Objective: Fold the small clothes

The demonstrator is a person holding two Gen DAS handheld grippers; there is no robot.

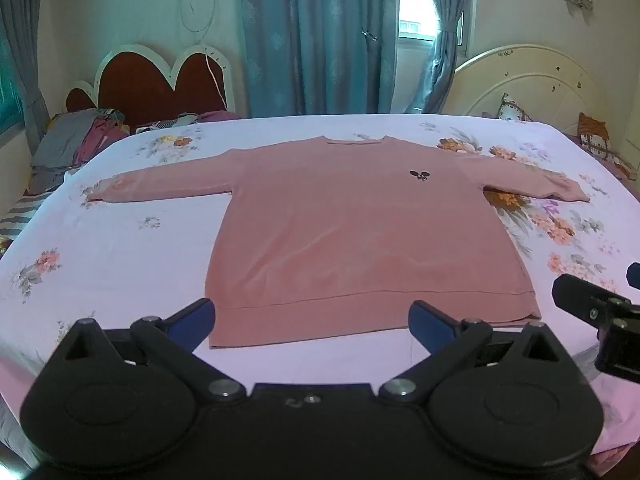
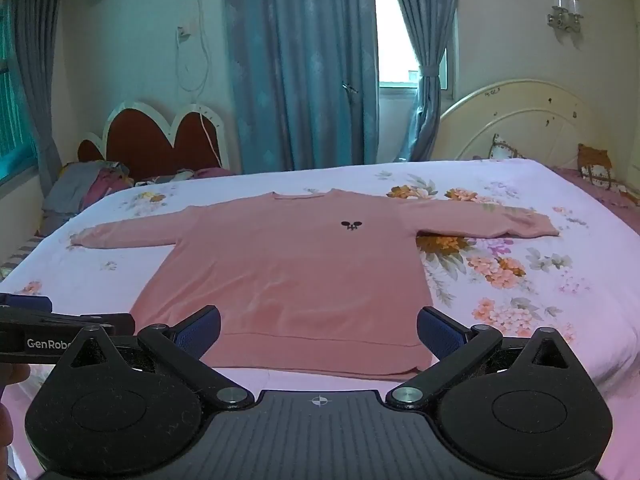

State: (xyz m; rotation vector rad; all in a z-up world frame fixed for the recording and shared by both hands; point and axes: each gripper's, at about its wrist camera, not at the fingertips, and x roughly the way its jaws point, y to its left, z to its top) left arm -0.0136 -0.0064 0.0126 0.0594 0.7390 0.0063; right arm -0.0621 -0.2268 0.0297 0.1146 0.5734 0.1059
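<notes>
A pink long-sleeved sweater [image 1: 352,236] lies flat and face up on the bed, both sleeves spread out sideways, collar at the far side, a small dark emblem on the chest. It also shows in the right wrist view [image 2: 296,280]. My left gripper [image 1: 312,320] is open and empty, hovering just before the sweater's near hem. My right gripper [image 2: 318,330] is open and empty, also just before the hem, a little to the right. Each gripper shows at the edge of the other's view.
The bed has a pale floral sheet [image 1: 120,248]. A pile of clothes [image 1: 80,140] lies at the far left by a red headboard [image 1: 156,80]. Cushions [image 1: 592,132] and a cream headboard [image 1: 532,80] stand at the far right. Blue curtains hang behind.
</notes>
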